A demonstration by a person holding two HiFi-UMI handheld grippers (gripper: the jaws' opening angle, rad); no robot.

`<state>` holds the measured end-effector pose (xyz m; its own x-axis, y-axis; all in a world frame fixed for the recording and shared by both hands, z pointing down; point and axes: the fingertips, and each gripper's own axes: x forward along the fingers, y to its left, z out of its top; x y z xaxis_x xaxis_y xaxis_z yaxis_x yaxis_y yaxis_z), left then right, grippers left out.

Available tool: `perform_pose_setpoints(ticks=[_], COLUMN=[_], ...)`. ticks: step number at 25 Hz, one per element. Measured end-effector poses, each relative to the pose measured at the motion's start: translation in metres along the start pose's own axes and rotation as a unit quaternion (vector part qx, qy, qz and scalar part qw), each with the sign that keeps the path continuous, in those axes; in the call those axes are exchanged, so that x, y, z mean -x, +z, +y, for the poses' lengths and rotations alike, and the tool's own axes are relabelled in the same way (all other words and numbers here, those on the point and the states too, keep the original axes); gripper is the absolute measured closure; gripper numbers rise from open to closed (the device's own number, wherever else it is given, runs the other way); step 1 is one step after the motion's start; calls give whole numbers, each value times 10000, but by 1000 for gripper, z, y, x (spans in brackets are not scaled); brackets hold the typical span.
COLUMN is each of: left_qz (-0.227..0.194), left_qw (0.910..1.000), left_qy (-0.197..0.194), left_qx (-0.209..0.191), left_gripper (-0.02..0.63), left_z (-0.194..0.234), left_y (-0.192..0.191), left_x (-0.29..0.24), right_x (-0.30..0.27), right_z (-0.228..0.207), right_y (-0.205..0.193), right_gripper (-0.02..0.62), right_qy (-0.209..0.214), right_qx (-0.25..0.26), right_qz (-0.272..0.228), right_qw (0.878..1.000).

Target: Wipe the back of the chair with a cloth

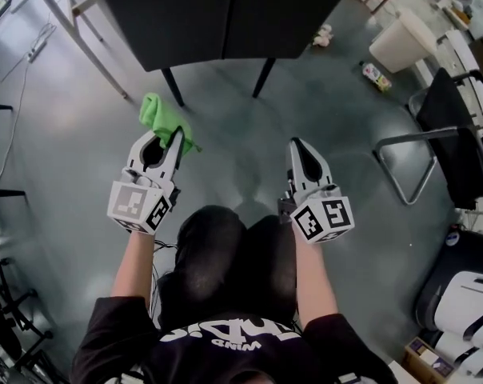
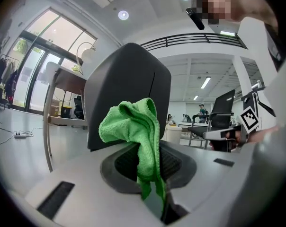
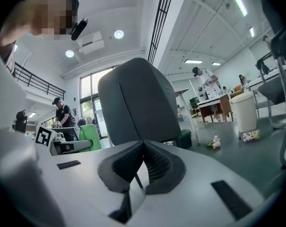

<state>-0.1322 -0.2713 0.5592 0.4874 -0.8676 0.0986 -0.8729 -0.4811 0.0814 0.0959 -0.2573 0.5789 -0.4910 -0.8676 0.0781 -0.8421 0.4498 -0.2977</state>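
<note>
My left gripper (image 1: 176, 137) was pale grey with black ribbed pads, same for my right gripper (image 1: 297, 145); both had black-on-white square markers (image 1: 133, 201). Cloth (image 1: 163, 117) was bright green, plain, no print. Chair back (image 1: 225, 14) was matte black, reading dark grey in the gripper views. Floor (image 1: 225, 126) was plain mid grey. My shirt (image 1: 113, 334) was black with white lettering, trousers (image 1: 225, 254) black. Bin (image 1: 401, 42) was cream.
</note>
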Motion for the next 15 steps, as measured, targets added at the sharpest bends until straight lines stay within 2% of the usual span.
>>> perform_pose_setpoints(ticks=[7, 15], left_qz=[344, 647], left_qw=[9991, 9961], left_qy=[-211, -358], left_qx=[164, 484], left_gripper=[541, 541], left_z=[-10, -5], left_y=[109, 275], left_x=[17, 61], right_x=[-8, -2], right_z=[57, 153], right_y=[93, 246], right_gripper=[598, 598], right_qy=[88, 212], right_qx=[-76, 269], right_qz=[209, 500], right_qw=[9997, 9982])
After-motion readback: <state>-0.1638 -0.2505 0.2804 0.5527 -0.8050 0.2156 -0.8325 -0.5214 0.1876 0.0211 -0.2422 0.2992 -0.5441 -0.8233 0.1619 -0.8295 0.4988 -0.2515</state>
